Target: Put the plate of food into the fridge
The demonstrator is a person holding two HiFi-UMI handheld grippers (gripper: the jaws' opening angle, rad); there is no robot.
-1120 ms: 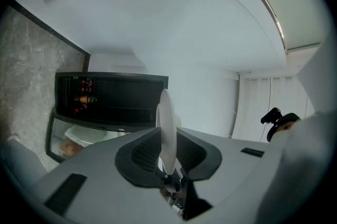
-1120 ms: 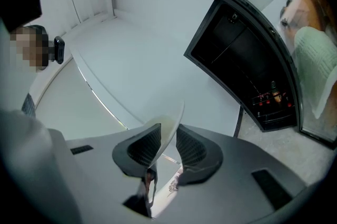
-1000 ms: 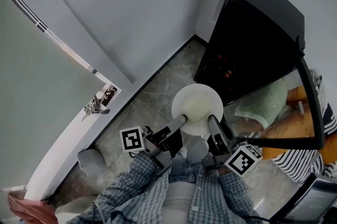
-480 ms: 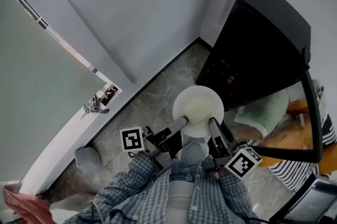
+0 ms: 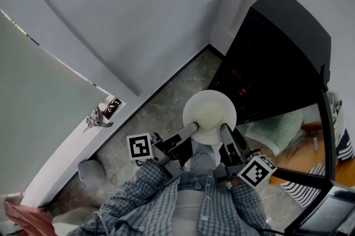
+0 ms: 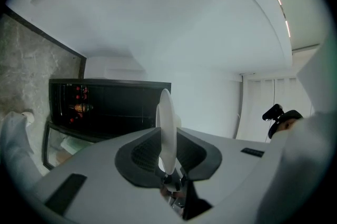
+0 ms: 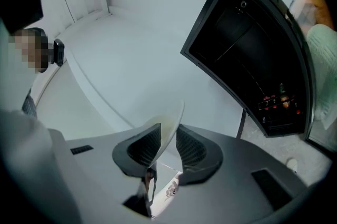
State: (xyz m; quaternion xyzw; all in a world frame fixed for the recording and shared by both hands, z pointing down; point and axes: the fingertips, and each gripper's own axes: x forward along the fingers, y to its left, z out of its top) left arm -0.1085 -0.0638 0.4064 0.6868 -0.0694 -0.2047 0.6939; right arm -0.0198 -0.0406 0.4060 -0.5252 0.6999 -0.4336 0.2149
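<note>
I have the white round plate (image 5: 209, 116), with a pale, creamy patch of food at its middle, carried between both claws. The left gripper (image 5: 191, 128) is clamped on the rim at about 7 o'clock and the right gripper (image 5: 225, 131) at about 5 o'clock. In each gripper view the rim runs edge-on between the ribbed pads, pinched on both faces.

Over the last second the grip has not altered, and the plate has kept its place against my claws. What shifted is the surroundings: the tall black fridge (image 5: 277, 51) has slid a little toward 3 o'clock in the head view, and the wall rail at 9 o'clock has drifted too. I read that as turning and edging in. The plate's far rim now lies just beside the fridge's dark opening at 1 o'clock, not yet inside.

The glass fridge door (image 5: 328, 129) stands open at 3 o'clock, with a person in a green top behind it. My judgement: the carry is nearly done, and what remains is finding a shelf and keeping the plate level.
</note>
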